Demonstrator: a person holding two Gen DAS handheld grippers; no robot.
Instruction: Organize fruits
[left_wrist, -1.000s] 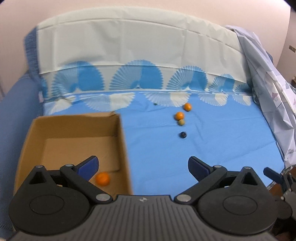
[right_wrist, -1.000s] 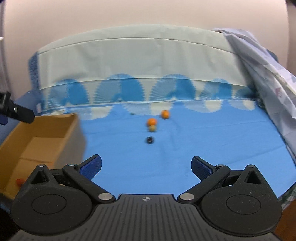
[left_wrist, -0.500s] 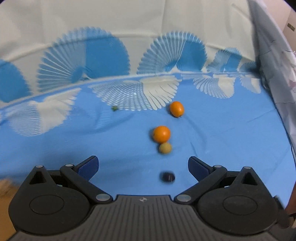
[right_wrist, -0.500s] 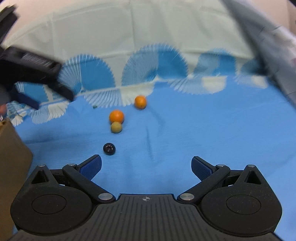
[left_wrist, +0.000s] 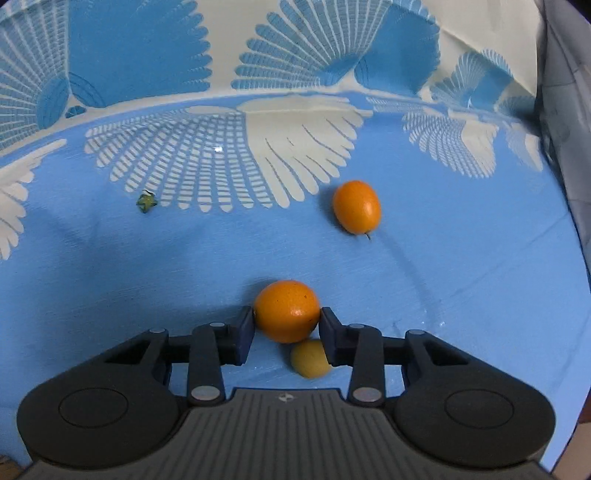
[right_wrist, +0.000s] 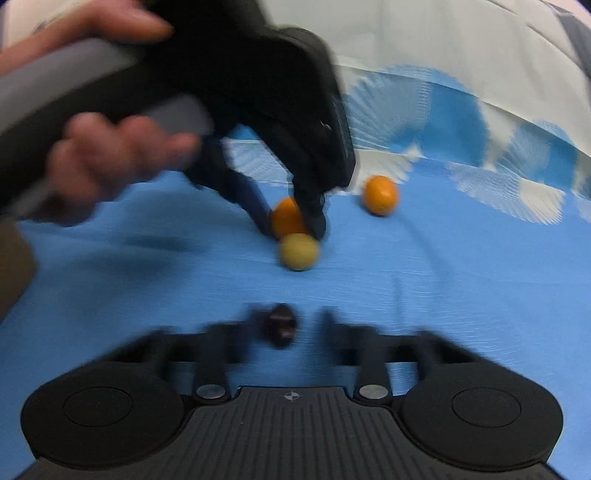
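Observation:
In the left wrist view my left gripper (left_wrist: 286, 317) is closing its jaws on a round orange (left_wrist: 286, 310), and both pads touch its sides. A small yellow-green fruit (left_wrist: 308, 360) lies just below it against the right finger. An oval orange (left_wrist: 356, 206) lies farther back. The right wrist view shows the left gripper (right_wrist: 291, 218) on that orange (right_wrist: 286, 216), with the yellow-green fruit (right_wrist: 299, 251) in front. My right gripper (right_wrist: 288, 325) is blurred, its jaws closing with a small dark fruit (right_wrist: 281, 325) between them.
Everything lies on a blue cloth (left_wrist: 443, 295) with white fan prints. A tiny green star-shaped scrap (left_wrist: 147, 202) sits at the left. A person's hand (right_wrist: 110, 162) holds the left gripper. A brown box edge (right_wrist: 14, 266) shows at far left. Pale fabric (left_wrist: 565, 74) hangs at right.
Both grippers have dropped from beside the cardboard box to the fruits. Their jaws, wide open before, have come in around the round orange and the dark fruit.

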